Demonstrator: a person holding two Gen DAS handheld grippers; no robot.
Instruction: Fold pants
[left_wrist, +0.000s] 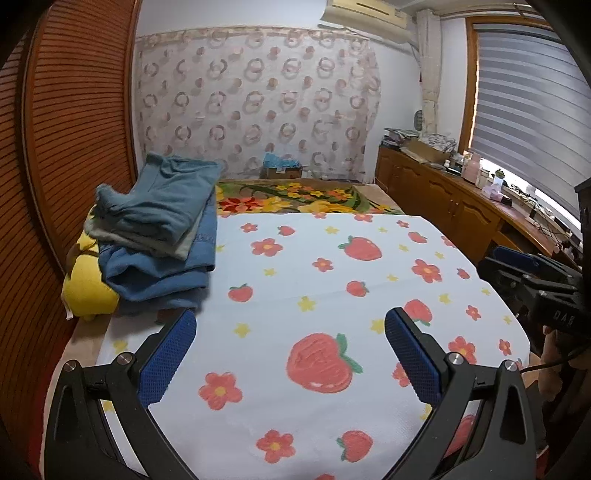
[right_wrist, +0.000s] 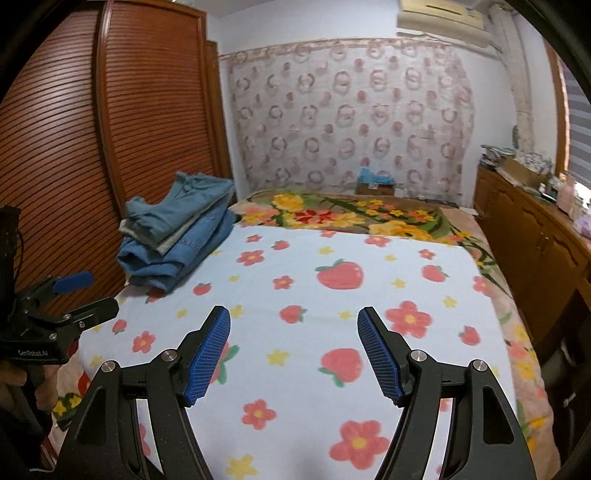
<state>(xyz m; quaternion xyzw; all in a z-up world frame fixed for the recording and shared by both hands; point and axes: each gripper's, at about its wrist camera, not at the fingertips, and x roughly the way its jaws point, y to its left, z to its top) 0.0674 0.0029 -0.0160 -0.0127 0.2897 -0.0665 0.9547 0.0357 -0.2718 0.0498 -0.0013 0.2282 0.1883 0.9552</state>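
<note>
Pants (left_wrist: 162, 206) lie folded in a stack of blue denim at the far left edge of the bed, beside the slatted wooden wardrobe (left_wrist: 74, 147); nothing touches them. The left wrist view shows a yellow cloth (left_wrist: 86, 291) tucked under the near end of the stack, which the right wrist view hides behind the denim (right_wrist: 177, 236). The strawberry-and-flower blanket (left_wrist: 314, 280) covers the near part of the bed, with a floral spread (right_wrist: 351, 214) beyond it.

The left gripper (left_wrist: 290, 325) hovers over the blanket with its blue pads (left_wrist: 170, 354) set wide and nothing between them. The right gripper (right_wrist: 293, 325) hangs over the blanket too, jaws apart and empty. Each view catches the other tool at its edge: the right one at the right border (left_wrist: 535, 280), the left one at the left border (right_wrist: 74, 295). Only the left wrist view shows the window blind (left_wrist: 524, 96) in full, above the cluttered wooden cabinet (left_wrist: 443, 188).
</note>
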